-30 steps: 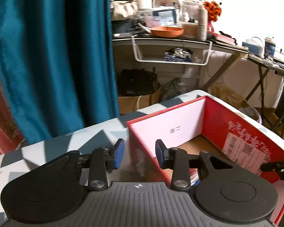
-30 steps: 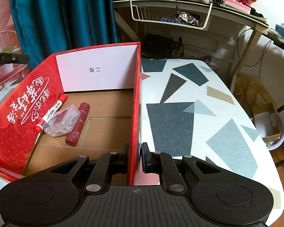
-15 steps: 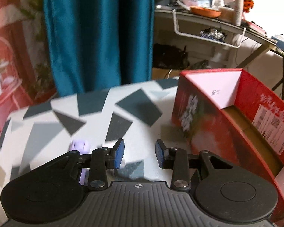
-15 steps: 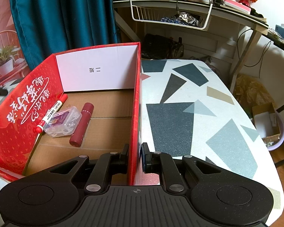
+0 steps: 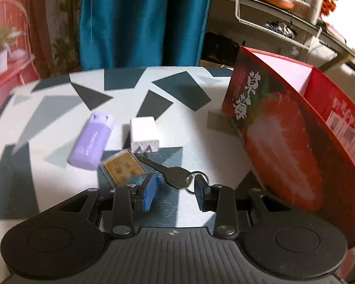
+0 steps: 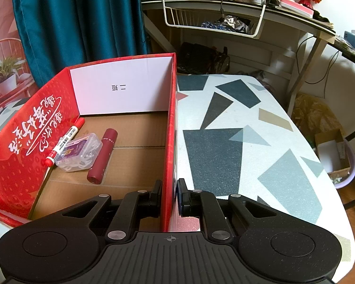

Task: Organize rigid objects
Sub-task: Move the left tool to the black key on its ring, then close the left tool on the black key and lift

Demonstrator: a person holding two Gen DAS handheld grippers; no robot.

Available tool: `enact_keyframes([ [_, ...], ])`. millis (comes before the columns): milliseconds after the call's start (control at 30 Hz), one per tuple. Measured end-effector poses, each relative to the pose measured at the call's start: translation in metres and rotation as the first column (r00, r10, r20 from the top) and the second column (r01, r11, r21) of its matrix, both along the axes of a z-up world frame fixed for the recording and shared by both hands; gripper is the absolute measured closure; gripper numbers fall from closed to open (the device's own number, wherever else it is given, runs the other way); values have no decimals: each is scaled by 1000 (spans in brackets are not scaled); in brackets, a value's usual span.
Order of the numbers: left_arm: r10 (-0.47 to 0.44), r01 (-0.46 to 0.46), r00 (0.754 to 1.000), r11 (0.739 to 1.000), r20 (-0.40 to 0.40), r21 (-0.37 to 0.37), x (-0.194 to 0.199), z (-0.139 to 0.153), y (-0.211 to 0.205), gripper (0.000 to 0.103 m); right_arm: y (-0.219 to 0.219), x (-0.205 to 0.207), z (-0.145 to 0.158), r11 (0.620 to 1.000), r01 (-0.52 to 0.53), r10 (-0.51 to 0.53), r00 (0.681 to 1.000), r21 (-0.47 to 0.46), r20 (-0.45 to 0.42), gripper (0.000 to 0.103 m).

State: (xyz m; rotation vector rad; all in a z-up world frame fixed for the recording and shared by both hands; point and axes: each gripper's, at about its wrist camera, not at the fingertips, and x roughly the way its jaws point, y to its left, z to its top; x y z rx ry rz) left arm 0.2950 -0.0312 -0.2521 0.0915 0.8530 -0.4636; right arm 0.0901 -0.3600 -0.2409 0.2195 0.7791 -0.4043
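A metal key (image 5: 170,177) on a ring lies on the patterned table (image 5: 59,108), just ahead of my left gripper (image 5: 175,190), which hangs open and empty above it. Beside the key are a gold card in a clear case (image 5: 122,169), a white charger plug (image 5: 144,133) and a purple case (image 5: 92,140). The red strawberry box (image 5: 284,142) stands to the right. My right gripper (image 6: 170,197) is shut on the box's right wall (image 6: 171,130). Inside the box lie a red marker (image 6: 65,140), a clear plastic case (image 6: 79,151) and a dark red tube (image 6: 103,156).
A teal curtain (image 5: 142,19) hangs behind the table. A cluttered desk with a wire basket (image 6: 213,16) stands at the back right. The table's right half (image 6: 224,142) is bare, and its edge drops off to the floor, where a small bin (image 6: 336,156) sits.
My left gripper has swung left and downward, away from the red box to the small items on the table. The right gripper has kept still on the box wall.
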Motion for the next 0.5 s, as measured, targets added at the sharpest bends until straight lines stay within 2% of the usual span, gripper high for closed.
enact_keyframes([
  [200,66,-66,998,998,-14,-21,9,-6,-18,65,1,0,0,1000,-1,1,1000,-3,-2,91],
  [333,125,-125,992,991,-13,37,14,-15,-33,65,1,0,0,1000,-1,1,1000,-3,-2,91],
  [433,162,-162,987,984,1,71,16,-20,-38,54,1,0,0,1000,0,0,1000,-3,-1,91],
  [500,178,-178,984,982,-4,65,17,-21,-39,46,1,0,0,1000,-1,1,1000,-3,-1,91],
])
